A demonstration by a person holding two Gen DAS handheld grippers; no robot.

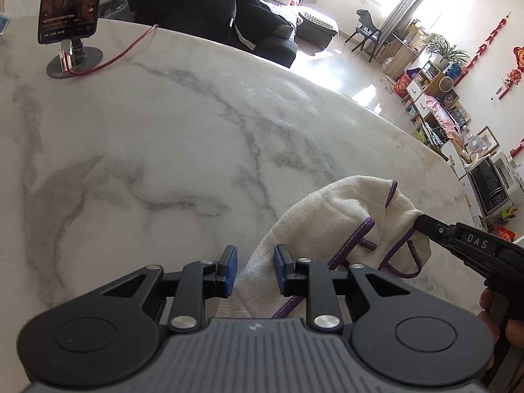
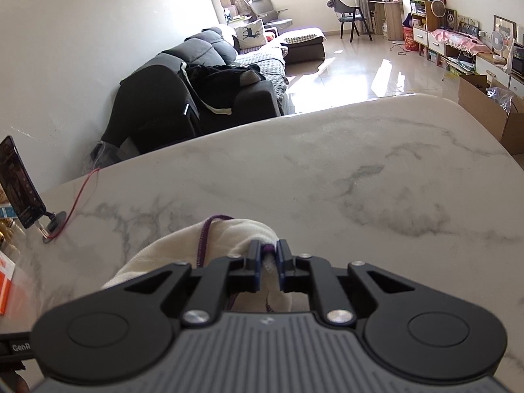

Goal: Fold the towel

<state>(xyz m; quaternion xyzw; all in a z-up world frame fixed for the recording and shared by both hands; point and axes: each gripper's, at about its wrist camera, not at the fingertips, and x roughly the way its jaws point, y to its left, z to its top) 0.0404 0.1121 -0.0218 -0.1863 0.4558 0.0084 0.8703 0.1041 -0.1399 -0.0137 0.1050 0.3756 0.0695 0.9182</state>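
Observation:
A cream towel (image 1: pixel 330 222) with a purple stitched hem lies bunched on the white marble table (image 1: pixel 163 150). My left gripper (image 1: pixel 253 262) is open, its blue pads on either side of the towel's near edge, not closed on it. My right gripper (image 2: pixel 269 255) is shut on a purple-hemmed fold of the towel (image 2: pixel 229 239); in the left wrist view its black fingers (image 1: pixel 425 224) pinch the towel's right side.
A phone on a round stand (image 1: pixel 70 9) with a red cable (image 1: pixel 124 52) stands at the table's far left. Orange packaging (image 2: pixel 5 281) lies at the left edge. The table's far edge (image 2: pixel 327 108) drops to the living-room floor, with a dark sofa (image 2: pixel 203 91) behind.

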